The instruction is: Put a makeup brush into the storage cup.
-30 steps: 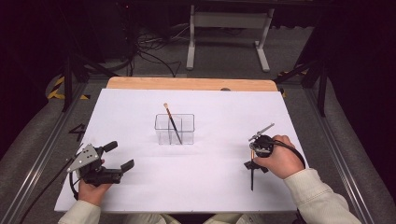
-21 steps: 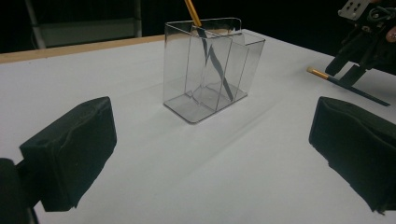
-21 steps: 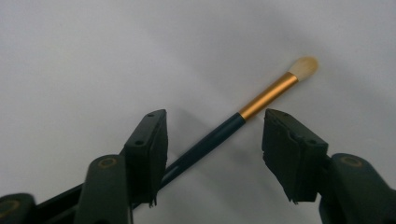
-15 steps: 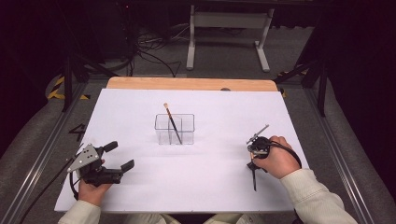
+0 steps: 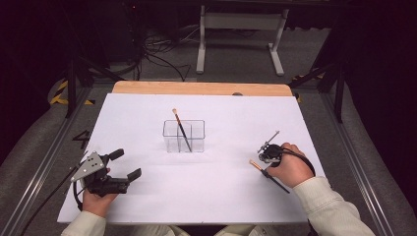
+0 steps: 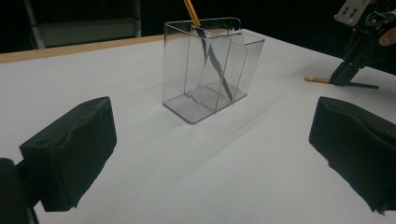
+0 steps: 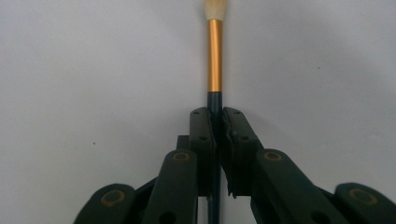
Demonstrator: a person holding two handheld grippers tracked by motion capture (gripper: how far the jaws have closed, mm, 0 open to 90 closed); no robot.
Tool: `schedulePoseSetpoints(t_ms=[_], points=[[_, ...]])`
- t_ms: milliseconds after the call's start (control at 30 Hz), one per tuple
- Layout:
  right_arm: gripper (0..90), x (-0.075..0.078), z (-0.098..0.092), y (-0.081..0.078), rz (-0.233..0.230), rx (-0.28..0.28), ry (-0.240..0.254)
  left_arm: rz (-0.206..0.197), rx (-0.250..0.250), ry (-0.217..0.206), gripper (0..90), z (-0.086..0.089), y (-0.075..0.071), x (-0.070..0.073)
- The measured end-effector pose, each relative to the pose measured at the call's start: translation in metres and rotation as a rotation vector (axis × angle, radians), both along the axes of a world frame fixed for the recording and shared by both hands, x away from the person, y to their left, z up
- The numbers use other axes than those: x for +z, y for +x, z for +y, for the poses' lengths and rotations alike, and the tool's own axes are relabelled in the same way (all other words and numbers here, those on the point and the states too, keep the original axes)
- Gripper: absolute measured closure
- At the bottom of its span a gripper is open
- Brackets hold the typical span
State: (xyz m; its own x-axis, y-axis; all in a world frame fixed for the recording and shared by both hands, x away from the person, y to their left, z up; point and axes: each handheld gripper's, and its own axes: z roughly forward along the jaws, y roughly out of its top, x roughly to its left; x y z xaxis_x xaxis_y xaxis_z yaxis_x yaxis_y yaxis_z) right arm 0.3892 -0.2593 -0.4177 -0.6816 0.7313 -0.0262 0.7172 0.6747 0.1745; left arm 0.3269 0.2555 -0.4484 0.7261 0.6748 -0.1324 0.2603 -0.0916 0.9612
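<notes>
Right tool [image 7: 215, 122] has just closed on slim brush [image 7: 215, 56] (gold ferrule)

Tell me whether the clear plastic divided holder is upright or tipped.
Upright: the clear plastic divided holder stands on its flat base on the white table, with a dark-handled brush leaning inside.

Clear organizer [image 5: 184, 136] sitting mid-table [image 5: 216, 196], one paintbrush [image 5: 181, 130] leaning inside its middle compartment. Second brush [image 5: 268, 175] lying near table's right edge, under right gripper [image 5: 268, 158]. Left gripper [image 5: 125, 165] resting near left front corner, well apart from organizer.
</notes>
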Motion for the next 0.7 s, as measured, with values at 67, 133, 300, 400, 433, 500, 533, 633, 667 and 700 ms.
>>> schedulePoseSetpoints(t_ms=[67,133,300,400,433,500,533,633,667,700], points=[[83.6,0.000,0.000,0.000,0.000,-0.002,-0.001,0.001,0.001,0.000,1.6,0.000,0.000,0.000],[83.6,0.000,0.000,0.000,-0.001,-0.002,-0.001,0.001,0.001,0.000,1.6,0.000,0.000,0.000],[83.6,0.001,-0.001,0.000,-0.010,-0.002,0.004,0.002,0.002,0.000,1.6,0.000,0.000,0.000],[83.6,0.004,-0.002,0.000,-0.018,-0.007,0.010,0.002,0.002,-0.001,1.6,0.000,0.000,0.000],[83.6,0.006,-0.002,-0.001,-0.024,-0.006,0.018,0.002,0.001,-0.001,1.6,0.000,0.000,0.000],[83.6,0.011,-0.002,-0.001,-0.039,-0.005,0.035,0.001,0.002,0.000,1.6,0.000,0.000,0.000],[83.6,0.013,-0.002,-0.002,-0.047,-0.005,0.044,0.001,0.002,-0.001,1.6,0.000,0.000,0.000],[83.6,0.019,-0.003,-0.003,-0.073,-0.003,0.074,0.002,0.003,-0.001,1.6,0.000,0.000,0.000],[83.6,0.024,-0.002,-0.003,-0.093,-0.006,0.099,0.001,0.003,-0.001,1.6,0.000,0.000,0.000],[83.6,0.024,-0.002,-0.003,-0.093,-0.006,0.099,0.001,0.003,-0.001,1.6,0.000,0.000,0.000]])
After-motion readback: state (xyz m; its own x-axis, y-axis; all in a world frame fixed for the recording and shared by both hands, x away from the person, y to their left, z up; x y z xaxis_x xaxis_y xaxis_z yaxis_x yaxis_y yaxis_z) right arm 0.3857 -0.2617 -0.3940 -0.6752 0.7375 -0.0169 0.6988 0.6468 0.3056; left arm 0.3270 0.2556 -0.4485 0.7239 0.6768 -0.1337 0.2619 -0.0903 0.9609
